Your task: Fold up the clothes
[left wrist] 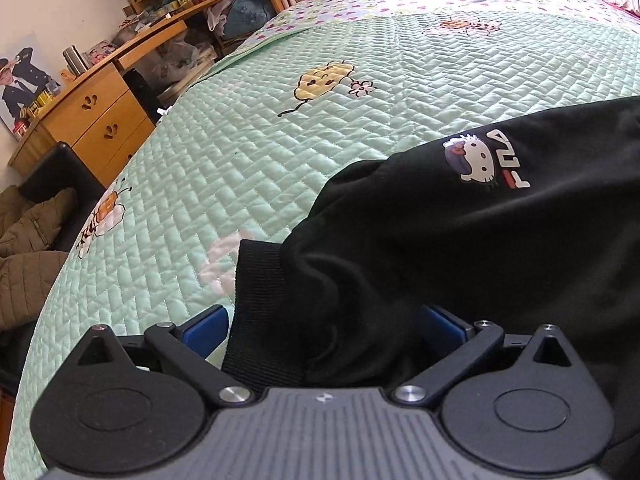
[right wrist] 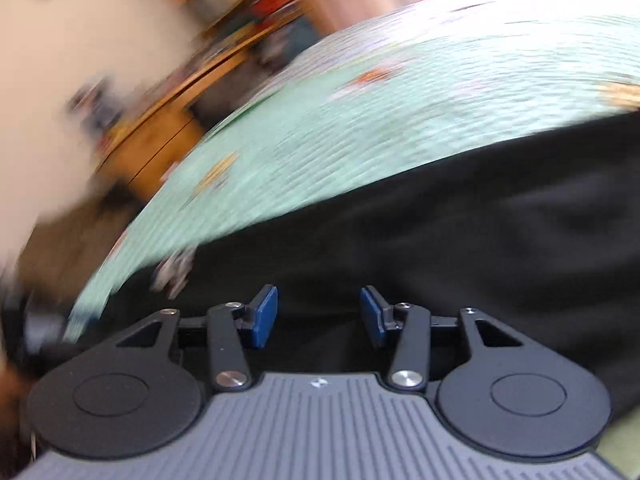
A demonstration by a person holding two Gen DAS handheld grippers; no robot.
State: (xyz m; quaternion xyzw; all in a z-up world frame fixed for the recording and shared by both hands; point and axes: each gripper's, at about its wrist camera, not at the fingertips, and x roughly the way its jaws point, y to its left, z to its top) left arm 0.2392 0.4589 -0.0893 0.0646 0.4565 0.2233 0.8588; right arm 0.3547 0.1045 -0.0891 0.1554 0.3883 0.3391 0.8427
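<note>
Left wrist view: we see the black sweatshirt (left wrist: 460, 240) on the bed (left wrist: 280, 140), its ribbed cuff (left wrist: 260, 304) between the wide-open left claw (left wrist: 324, 328).
The sleeve runs from the near cuff up and right toward the body with the cat logo (left wrist: 476, 160); blue pads (left wrist: 204, 332) flank the cloth, not pressing it. Right wrist view is blurred: right claw (right wrist: 318, 316) part open over black fabric, nothing gripped. We judge the left claw nearer the cuff. No containers involved.

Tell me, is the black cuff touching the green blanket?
Touching. The left wrist view shows the black cuff lying flat on the green blanket, no gap.
</note>
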